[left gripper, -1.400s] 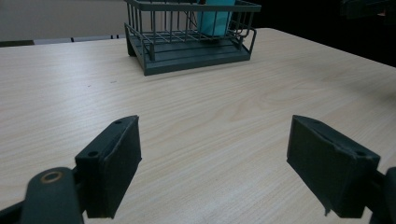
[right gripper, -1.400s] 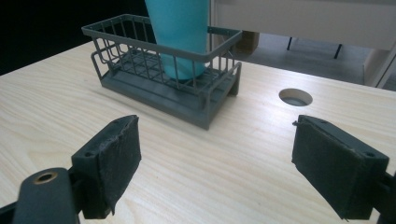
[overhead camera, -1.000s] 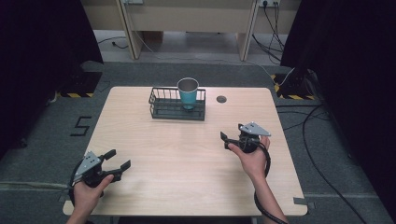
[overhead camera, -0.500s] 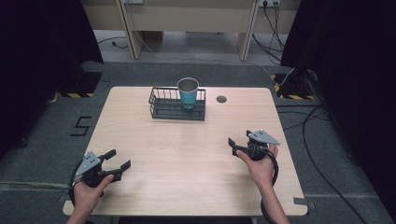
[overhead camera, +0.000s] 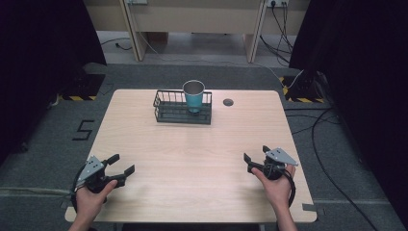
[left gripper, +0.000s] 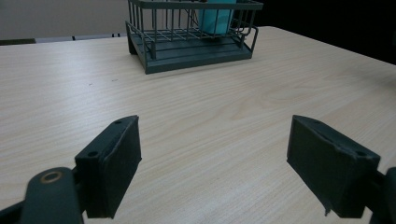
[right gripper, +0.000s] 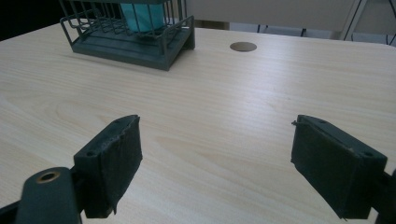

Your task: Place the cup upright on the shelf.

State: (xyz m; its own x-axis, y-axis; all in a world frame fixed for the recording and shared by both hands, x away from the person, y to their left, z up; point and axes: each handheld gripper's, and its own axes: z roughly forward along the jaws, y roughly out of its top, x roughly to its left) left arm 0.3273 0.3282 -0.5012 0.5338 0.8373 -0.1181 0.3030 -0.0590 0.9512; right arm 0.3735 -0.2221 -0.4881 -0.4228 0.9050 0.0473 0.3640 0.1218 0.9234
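Both spread wide and empty, left gripper (overhead camera: 118, 165) and right gripper (overhead camera: 256, 156) low at the near table (overhead camera: 192, 159) corners, teal cup (overhead camera: 194, 95) upright in the wire basket (overhead camera: 168, 114) far ahead, probably slightly nearer the right.

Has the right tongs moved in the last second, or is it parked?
Yes. The right tongs has pulled back toward the person and slightly outward, ending farther from the wire basket and nearer the table's near right edge.
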